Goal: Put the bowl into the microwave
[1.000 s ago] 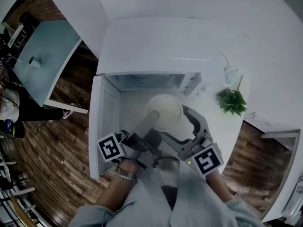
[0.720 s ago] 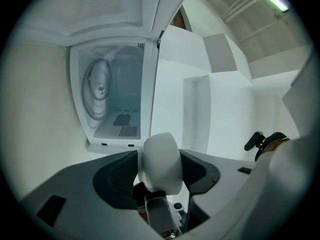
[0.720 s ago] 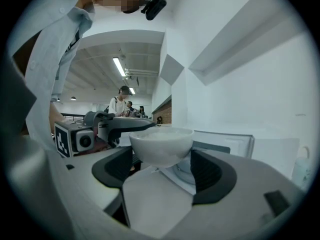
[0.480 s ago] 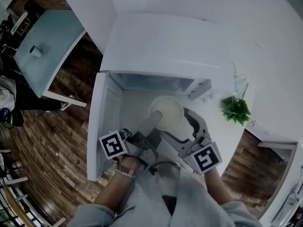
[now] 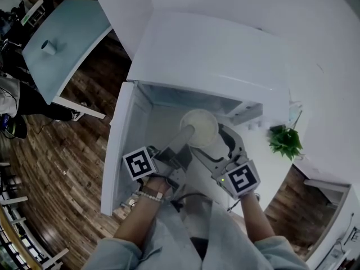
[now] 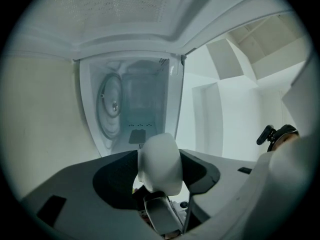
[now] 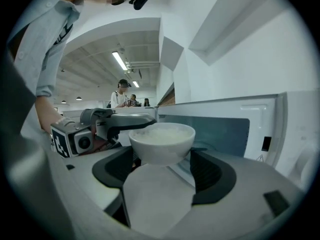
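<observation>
A white bowl (image 5: 198, 127) with a white filling hangs just in front of the open white microwave (image 5: 208, 49). My left gripper (image 5: 185, 133) reaches it from the lower left and is shut on its left rim. My right gripper (image 5: 220, 134) closes round its right side. In the right gripper view the bowl (image 7: 162, 139) sits between the jaws, and the left gripper's dark finger (image 7: 125, 120) lies over its rim. The left gripper view looks into the microwave's cavity (image 6: 130, 109), with the bowl (image 6: 160, 161) edge-on at the jaws.
The microwave's door (image 5: 121, 151) stands swung open to the left, level with my left arm. A small green plant (image 5: 287, 141) stands on the white counter at the right. A pale table (image 5: 73, 32) with a cup (image 5: 49, 46) stands over the wooden floor.
Both grippers have carried the bowl a little nearer the microwave's opening. Their hold on it has not changed.
</observation>
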Demonstrator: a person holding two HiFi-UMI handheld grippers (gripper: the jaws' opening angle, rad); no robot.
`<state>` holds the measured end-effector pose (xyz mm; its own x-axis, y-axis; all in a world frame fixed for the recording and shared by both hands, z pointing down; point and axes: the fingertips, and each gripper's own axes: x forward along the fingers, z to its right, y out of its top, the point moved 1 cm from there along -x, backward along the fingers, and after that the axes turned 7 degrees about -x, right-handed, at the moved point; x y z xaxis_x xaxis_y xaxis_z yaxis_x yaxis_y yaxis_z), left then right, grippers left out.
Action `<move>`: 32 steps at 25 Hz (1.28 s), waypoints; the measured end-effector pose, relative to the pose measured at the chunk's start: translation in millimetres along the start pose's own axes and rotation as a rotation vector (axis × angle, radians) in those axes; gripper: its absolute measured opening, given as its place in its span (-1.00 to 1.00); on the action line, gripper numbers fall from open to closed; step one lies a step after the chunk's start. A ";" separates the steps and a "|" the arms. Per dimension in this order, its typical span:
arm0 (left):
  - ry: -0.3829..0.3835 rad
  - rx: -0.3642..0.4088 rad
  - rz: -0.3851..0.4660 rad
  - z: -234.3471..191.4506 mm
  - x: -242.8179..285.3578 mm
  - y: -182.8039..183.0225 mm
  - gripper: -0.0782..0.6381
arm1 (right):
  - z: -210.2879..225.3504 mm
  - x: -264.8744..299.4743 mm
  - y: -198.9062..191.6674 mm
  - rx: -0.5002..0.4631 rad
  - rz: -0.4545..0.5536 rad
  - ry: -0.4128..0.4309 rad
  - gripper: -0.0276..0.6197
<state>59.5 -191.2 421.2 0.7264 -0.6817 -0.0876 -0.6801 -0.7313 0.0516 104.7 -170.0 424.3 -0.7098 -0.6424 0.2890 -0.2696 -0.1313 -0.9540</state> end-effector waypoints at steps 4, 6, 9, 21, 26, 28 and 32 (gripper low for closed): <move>0.013 -0.002 0.016 -13.0 6.7 8.5 -0.13 | 8.3 9.5 -10.0 0.007 -0.016 -0.007 0.20; 0.021 0.007 0.014 -18.6 10.6 12.9 -0.13 | 12.3 14.0 -14.8 0.018 -0.024 -0.015 0.20; 0.033 0.011 0.014 -27.6 16.3 20.0 -0.13 | 18.7 21.6 -23.3 0.042 -0.028 -0.032 0.20; 0.073 -0.021 0.051 -60.8 42.2 45.7 -0.13 | 46.4 51.9 -49.5 0.072 -0.077 -0.048 0.19; 0.093 -0.024 0.068 -74.0 47.8 55.4 -0.14 | 53.7 62.8 -60.7 0.096 -0.100 -0.048 0.19; 0.112 -0.026 0.074 -80.8 49.2 59.3 -0.14 | 55.7 67.2 -67.5 0.104 -0.120 -0.039 0.19; 0.153 -0.031 0.081 -92.4 50.6 63.4 -0.14 | 58.1 73.9 -76.7 0.122 -0.144 -0.037 0.18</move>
<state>62.3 -274.1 512.0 0.6774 -0.7323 0.0707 -0.7355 -0.6723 0.0837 110.7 -251.3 514.1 -0.6442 -0.6376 0.4225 -0.2845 -0.3131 -0.9061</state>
